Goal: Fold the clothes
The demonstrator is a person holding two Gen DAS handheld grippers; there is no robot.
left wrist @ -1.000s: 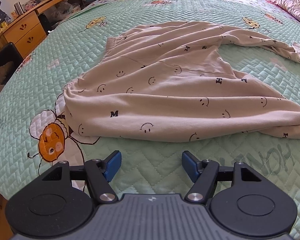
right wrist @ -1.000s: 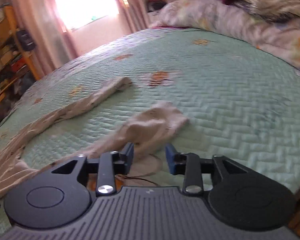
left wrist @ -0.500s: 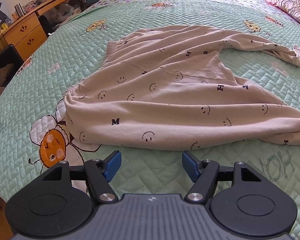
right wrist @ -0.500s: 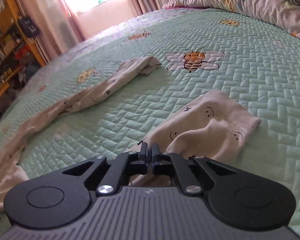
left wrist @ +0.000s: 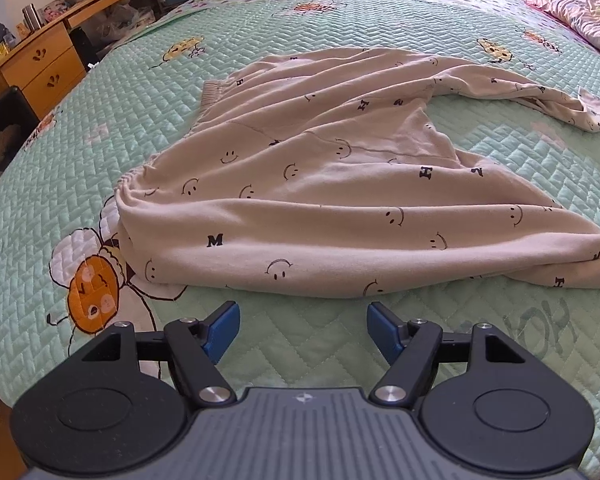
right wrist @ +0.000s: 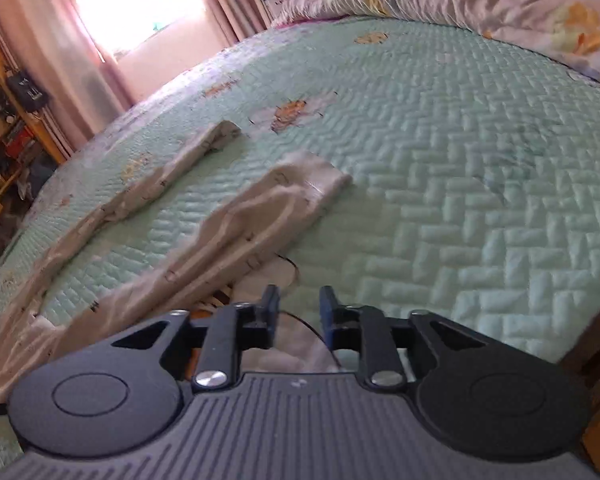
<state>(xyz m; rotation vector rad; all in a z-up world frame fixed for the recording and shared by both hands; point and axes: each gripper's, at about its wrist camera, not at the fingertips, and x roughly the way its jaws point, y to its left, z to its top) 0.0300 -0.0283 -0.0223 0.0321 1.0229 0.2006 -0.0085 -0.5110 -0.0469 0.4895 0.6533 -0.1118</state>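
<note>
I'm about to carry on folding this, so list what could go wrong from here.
1. The beige smiley-print cotton trousers lie creased and splayed on the mint-green quilted bedspread; folding now may lock wrinkles in.
2. The right hand-held gripper, jaws just reopened and empty, sits beside the near trouser leg's cuff; a grab might catch the quilt.
3. The left hand-held gripper is open short of the waistband; closing here would probably miss it.

left wrist: steep, close above bedspread (left wrist: 300, 20) | right wrist: shallower, low | shared: trousers (left wrist: 320, 184)
</note>
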